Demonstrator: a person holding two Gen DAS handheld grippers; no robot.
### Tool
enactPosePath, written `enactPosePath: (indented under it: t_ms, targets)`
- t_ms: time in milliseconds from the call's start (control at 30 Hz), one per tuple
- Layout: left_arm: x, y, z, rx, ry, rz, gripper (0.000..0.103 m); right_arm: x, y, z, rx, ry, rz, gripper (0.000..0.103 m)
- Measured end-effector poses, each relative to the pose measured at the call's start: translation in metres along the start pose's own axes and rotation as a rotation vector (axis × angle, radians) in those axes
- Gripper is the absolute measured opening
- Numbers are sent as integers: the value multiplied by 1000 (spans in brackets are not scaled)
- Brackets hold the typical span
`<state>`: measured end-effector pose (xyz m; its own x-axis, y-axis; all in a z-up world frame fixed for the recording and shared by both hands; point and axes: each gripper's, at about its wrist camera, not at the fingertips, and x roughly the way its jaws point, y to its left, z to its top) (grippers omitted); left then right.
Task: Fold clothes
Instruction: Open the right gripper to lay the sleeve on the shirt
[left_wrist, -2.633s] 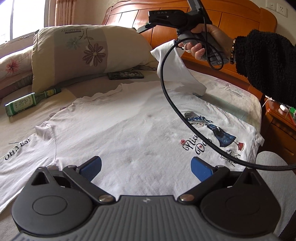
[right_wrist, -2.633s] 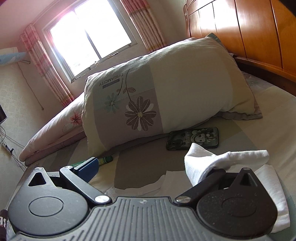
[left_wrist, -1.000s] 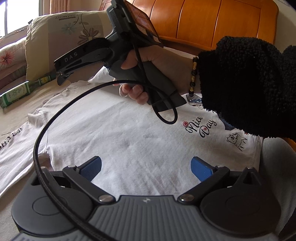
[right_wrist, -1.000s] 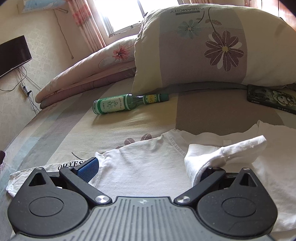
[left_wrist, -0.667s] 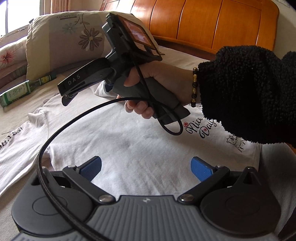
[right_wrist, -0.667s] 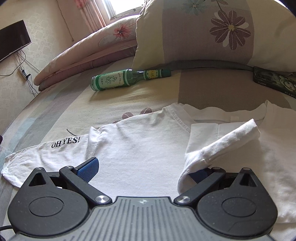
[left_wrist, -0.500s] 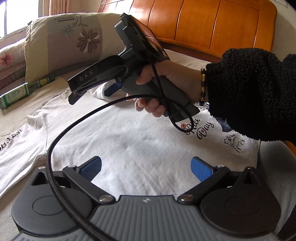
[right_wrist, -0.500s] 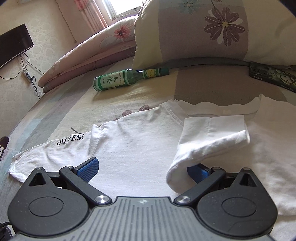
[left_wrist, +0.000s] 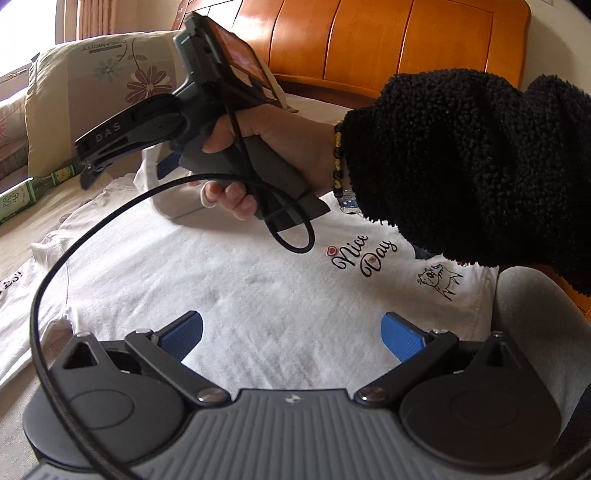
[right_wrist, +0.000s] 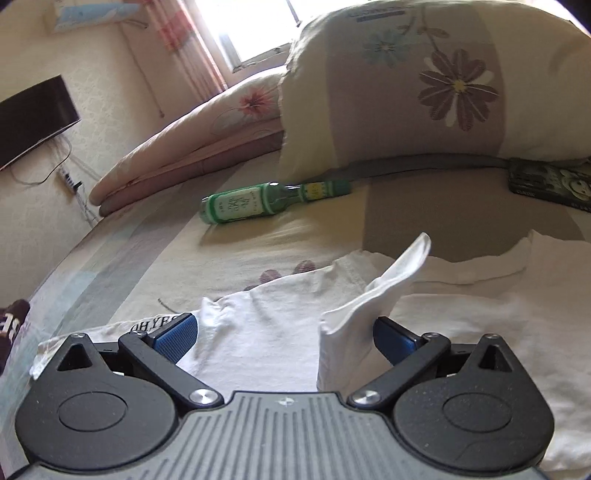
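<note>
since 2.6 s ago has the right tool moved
Yes. In the left wrist view the right tool has swung from the headboard leftward toward the green bottle.

White T-shirts (left_wrist: 280, 295): one, spread on the bed (right_wrist: 258, 240).
Green bottles (right_wrist: 258, 201): one, lying on its side.
Flowered pillows (right_wrist: 443, 92): one; a folded quilt (right_wrist: 192, 140) beside it.
Phone cases (right_wrist: 550, 182): one.
Grippers: two, left gripper (left_wrist: 291, 334) and right gripper (right_wrist: 282, 338).
Wall screens (right_wrist: 33, 118): one.

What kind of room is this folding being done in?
Most likely a bedroom: the t-shirt lies on a bed with a wooden headboard, a flowered pillow and a folded quilt.
</note>
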<state>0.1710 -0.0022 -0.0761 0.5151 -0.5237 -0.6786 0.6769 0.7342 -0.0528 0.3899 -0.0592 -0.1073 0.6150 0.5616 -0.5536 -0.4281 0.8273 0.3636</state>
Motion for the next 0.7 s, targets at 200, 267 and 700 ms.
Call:
enactPosePath:
  t_ms: [200,267,700]
  targets:
    - [-3,-3,1,9,-11,-21,102,11,33,-8,-156,99,-15,103]
    - [-5,-5,2,14,-18,-26,102,5,28,-7,-170,92,-85,103]
    - [-15,-12,7,48,-53,-63,102,-93,-80,-5,-262,60,-674,103]
